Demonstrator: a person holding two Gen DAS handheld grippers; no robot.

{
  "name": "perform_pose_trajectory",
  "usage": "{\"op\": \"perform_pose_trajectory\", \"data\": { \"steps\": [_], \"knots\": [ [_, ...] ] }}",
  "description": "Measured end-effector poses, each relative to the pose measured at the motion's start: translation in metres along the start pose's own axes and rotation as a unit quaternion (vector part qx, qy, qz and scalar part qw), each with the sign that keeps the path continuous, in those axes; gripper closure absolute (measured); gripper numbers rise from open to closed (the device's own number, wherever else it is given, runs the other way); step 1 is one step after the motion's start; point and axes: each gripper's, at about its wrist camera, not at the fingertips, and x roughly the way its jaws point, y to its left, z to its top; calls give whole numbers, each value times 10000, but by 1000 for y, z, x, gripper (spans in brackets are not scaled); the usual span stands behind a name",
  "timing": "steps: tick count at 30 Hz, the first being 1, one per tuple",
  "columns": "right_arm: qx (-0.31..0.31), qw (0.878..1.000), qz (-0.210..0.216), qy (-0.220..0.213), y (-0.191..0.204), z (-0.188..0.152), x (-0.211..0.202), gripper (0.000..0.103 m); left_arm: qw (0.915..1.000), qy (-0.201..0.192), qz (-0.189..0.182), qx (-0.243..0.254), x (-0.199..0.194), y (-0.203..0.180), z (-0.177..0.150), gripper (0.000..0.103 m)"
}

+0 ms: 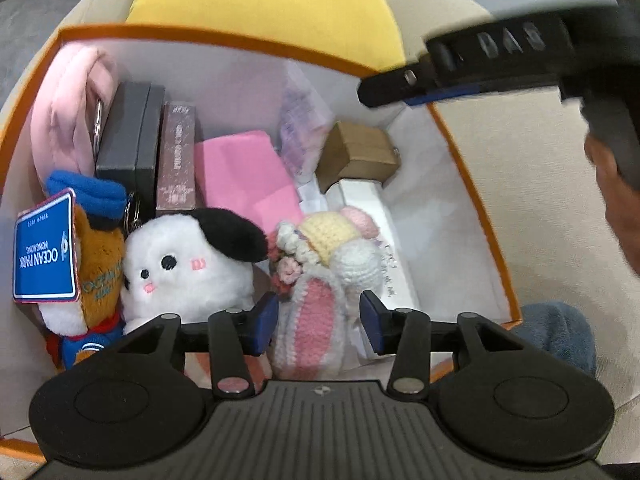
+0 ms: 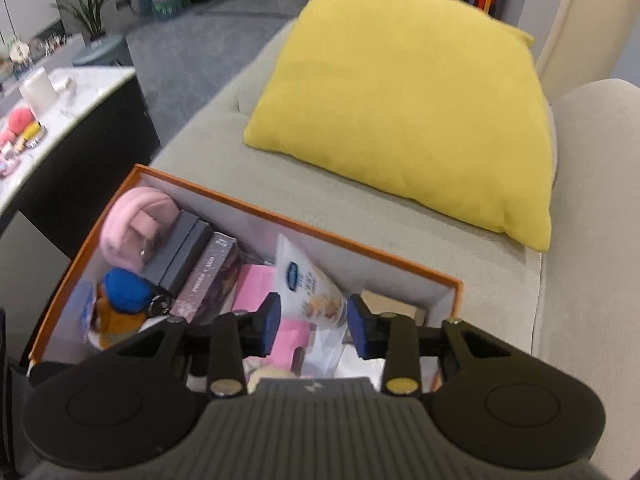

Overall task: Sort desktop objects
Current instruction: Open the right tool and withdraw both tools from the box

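A beige upholstered sofa (image 2: 224, 152) carries a big yellow cushion (image 2: 404, 100) and, just in front of it, an orange-rimmed cardboard box with white inner walls (image 1: 224, 40), which is where the sorted things are collecting. Inside, along the far-left wall, lie a pink padded pouch (image 1: 72, 112), a dark grey flat case (image 1: 128, 136) and a brown-purple printed carton (image 1: 176, 152) standing side by side, then a pink folded sheet (image 1: 244, 172) and a small tan cardboard box (image 1: 360, 152). Nearer the cameras sit a brown plush toy with a blue cap and an Ocean Park tag (image 1: 96, 248), a white plush with one black ear (image 1: 192, 264) touching it, and a crocheted pink-and-white rabbit (image 1: 320, 280).

The left gripper (image 1: 318, 322) hangs over the rabbit with its jaws spread and nothing between them. The right gripper (image 2: 312, 326) is likewise released, its blue pads flanking, in this view, a white plastic snack packet (image 2: 308, 284) lying deeper in the box, with no contact shown.

The step looks like arranging or placing items within the box, well advanced. A next move would call for lowering one gripper squarely over a single item before closing, since the toys crowd each other.
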Motion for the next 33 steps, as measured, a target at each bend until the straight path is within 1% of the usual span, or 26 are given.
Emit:
{"op": "perform_pose_trajectory", "data": {
  "steps": [4,6,8,11,13,16,18,20,22,24,26,27,28,29,31,33],
  "knots": [
    [170,9988,27,-448,-2,-31,-23,58,9996,-235,-150,6,-16,-7,0,51],
    [308,9974,17,-646,-5,-48,-31,57,9989,-441,-134,13,-27,-11,-2,50],
    [437,9957,-16,-811,-8,-66,-36,57,9979,-649,-36,1,-38,-14,-5,50],
    [529,9933,-117,-1021,-6,-85,-35,56,9944,-992,372,30,-51,-21,-11,49],
    [562,9916,-180,-1150,-2,-96,-33,56,9898,-1237,702,93,-56,-25,-16,49],
    [611,9893,-170,-1317,1,-111,-32,52,9798,-1553,1232,263,-58,-32,-26,48],
    [626,9876,-153,-1430,4,-121,-32,51,9711,-1711,1613,412,-54,-36,-35,47],
    [632,9867,-105,-1492,8,-130,-28,51,9621,-1864,1918,532,-54,-36,-44,45],
    [619,9861,-92,-1536,10,-138,-28,51,9564,-1963,2093,547,-50,-36,-50,44],
    [549,9858,-64,-1587,14,-145,-25,50,9508,-2039,2269,538,-47,-35,-55,38],
    [438,9853,-53,-1649,19,-151,-23,50,9455,-2074,2442,576,-46,-33,-60,36],
    [334,9846,-87,-1716,23,-153,-23,50,9433,-2087,2509,600,-44,-32,-61,34],
    [208,9833,-129,-1805,27,-154,-24,47,9416,-2088,2576,593,-42,-31,-62,32],
    [69,9821,-166,-1873,32,-155,-25,45,9419,-2090,2578,510,-41,-28,-61,29],
    [-42,9819,-180,-1883,37,-155,-21,43,9440,-2138,2484,385,-43,-23,-60,29],
    [68,9839,-92,-1782,36,-154,-14,43,9431,-2121,2533,366,-42,-20,-59,27]
  ]
}}
